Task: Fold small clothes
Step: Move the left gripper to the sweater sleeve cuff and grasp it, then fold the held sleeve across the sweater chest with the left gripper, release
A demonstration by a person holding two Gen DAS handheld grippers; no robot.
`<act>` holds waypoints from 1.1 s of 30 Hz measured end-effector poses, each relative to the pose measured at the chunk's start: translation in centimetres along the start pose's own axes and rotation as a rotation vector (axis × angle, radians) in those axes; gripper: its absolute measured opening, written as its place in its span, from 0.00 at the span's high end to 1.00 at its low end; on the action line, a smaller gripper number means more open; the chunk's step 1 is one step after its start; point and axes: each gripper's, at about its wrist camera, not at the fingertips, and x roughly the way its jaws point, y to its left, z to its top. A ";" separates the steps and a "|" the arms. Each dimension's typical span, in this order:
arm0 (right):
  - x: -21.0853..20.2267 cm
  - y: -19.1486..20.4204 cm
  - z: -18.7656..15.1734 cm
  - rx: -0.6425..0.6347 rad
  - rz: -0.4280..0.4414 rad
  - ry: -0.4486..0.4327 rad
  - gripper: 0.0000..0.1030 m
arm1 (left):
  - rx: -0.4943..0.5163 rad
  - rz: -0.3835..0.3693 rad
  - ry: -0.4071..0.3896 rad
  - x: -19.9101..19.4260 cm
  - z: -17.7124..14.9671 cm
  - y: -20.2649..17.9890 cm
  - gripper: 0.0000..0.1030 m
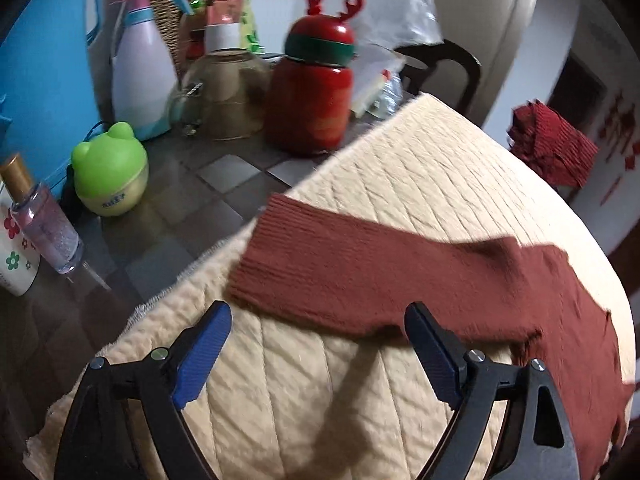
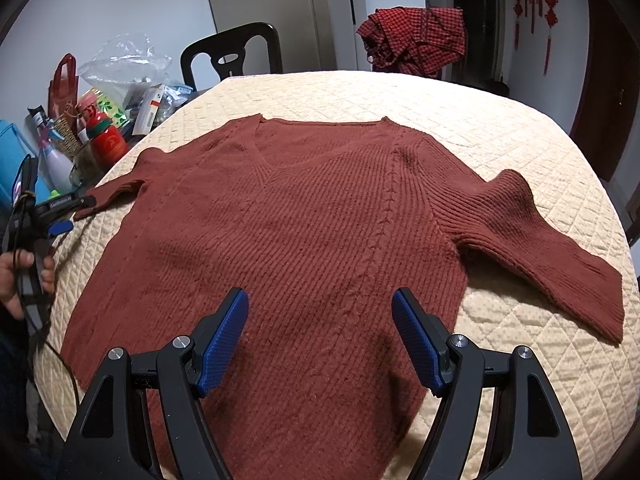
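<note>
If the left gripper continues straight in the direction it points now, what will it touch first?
Most likely the sleeve of the rust-red sweater. The left gripper is open and angled down, with the sleeve's near edge just ahead of its fingertips. Depth is unclear, so it might touch the quilted mat first.

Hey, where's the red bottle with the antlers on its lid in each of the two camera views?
Left wrist view: the red antler-lid bottle stands upper centre, on the tiled table just beyond the quilted mat's far edge.
Right wrist view: the same bottle is small at the left edge, among the clutter beside the mat.
Shared landmark: the rust-brown sweater's sleeve cuff, which lies on the mat near the bottle.
</note>
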 end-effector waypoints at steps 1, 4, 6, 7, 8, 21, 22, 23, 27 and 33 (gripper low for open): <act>0.0 0.1 0.1 -0.003 0.003 -0.003 0.28 | -0.007 0.013 -0.011 0.2 0.2 -0.1 0.16; 0.0 0.1 0.2 -0.002 0.005 -0.009 0.28 | 0.003 0.099 -0.035 0.7 0.5 -0.2 0.36; 0.0 0.2 0.2 0.002 0.008 -0.010 0.28 | 0.011 0.121 -0.045 1.0 1.0 -0.2 0.74; 0.0 0.2 0.1 0.004 0.012 -0.009 0.28 | 0.007 0.101 -0.040 1.1 1.3 -0.1 0.80; 0.0 0.1 0.1 0.005 0.014 -0.009 0.28 | 0.008 0.093 -0.040 1.2 1.6 -0.1 0.89; -0.9 -1.0 0.1 0.054 0.033 -0.041 0.28 | 0.315 -0.448 -0.155 -7.2 2.6 -13.7 0.89; -1.0 -1.1 0.1 0.060 0.031 -0.043 0.28 | 0.349 -0.495 -0.144 -7.5 2.1 -15.4 0.89; -1.1 -1.2 0.1 0.066 0.029 -0.046 0.28 | 0.379 -0.535 -0.131 -7.6 1.5 -17.0 0.89; -1.3 -2.0 -0.1 0.093 0.017 -0.048 0.28 | 0.511 -0.658 -0.040 -6.8 -1.5 -22.9 0.88; -1.4 -3.5 -0.3 0.159 0.018 -0.046 0.28 | 0.560 -0.688 0.129 -3.5 -4.7 -24.3 0.66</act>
